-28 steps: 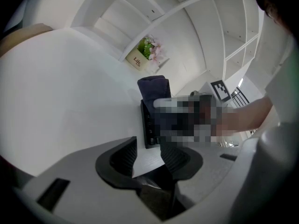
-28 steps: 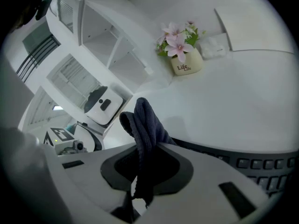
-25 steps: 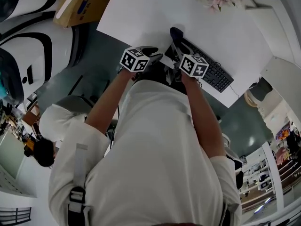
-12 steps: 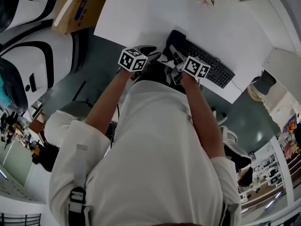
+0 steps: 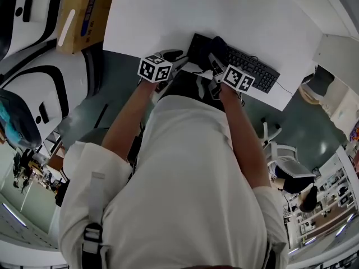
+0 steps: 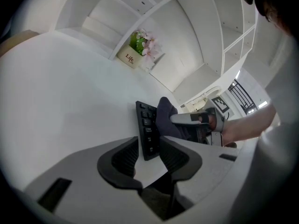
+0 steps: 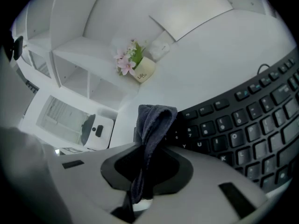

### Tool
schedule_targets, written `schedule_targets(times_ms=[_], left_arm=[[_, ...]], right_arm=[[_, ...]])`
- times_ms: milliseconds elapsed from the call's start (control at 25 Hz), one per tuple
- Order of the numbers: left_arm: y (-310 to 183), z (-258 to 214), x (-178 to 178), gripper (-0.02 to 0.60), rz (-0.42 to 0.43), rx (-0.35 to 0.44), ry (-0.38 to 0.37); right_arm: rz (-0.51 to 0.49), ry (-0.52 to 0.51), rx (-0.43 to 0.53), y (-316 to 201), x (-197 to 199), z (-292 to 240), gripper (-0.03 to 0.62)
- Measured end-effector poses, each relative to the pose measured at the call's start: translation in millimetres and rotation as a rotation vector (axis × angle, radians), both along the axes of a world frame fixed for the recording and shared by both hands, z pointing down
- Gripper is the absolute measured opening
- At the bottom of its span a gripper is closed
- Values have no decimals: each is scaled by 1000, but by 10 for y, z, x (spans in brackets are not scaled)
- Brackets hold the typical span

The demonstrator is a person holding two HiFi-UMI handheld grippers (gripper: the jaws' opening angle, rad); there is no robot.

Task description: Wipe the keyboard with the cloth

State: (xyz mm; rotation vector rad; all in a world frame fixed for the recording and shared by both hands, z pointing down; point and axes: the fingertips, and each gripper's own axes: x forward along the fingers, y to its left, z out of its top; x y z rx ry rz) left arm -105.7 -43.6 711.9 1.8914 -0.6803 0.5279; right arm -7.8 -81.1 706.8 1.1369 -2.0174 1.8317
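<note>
Gripping a dark blue cloth (image 7: 154,118), the right tongs (image 7: 145,167) have both jaws pinched on its lower part, and its folded end sticks up past the tips. That bunched end sits over the left part of a black keyboard (image 7: 252,125), against the keys there. The keyboard lies on a white tabletop (image 5: 157,15), close to the front edge and slanted in the head view, with its cable trailing off the far right end. The left tongs (image 6: 149,149) hang at the keyboard's left end with the jaws apart. These jaws have just been closing a little, yet the pads press on nothing. The keyboard's short end shows in the gap just past the tips, and whether it touches either jaw cannot be told. From the left gripper view the cloth and the other tongs appear just beyond, on the keys. A pot of pink flowers (image 7: 140,68) stands at the back of the tabletop by white shelves (image 7: 88,78). A cardboard box (image 5: 78,15) sits beside the tabletop's left edge.
</note>
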Motion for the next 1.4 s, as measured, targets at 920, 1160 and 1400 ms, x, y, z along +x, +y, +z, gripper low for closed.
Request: schedule_targets(times_ms=[920, 1160, 1400], left_arm=[[33, 79, 22, 129, 32, -2, -74], [69, 91, 78, 129, 26, -4, -80], [99, 81, 164, 129, 37, -4, -101]], right_arm=[[87, 181, 49, 243, 1328, 92, 63], [88, 243, 46, 314, 1690, 87, 63], [117, 280, 36, 366, 2101, 105, 63]])
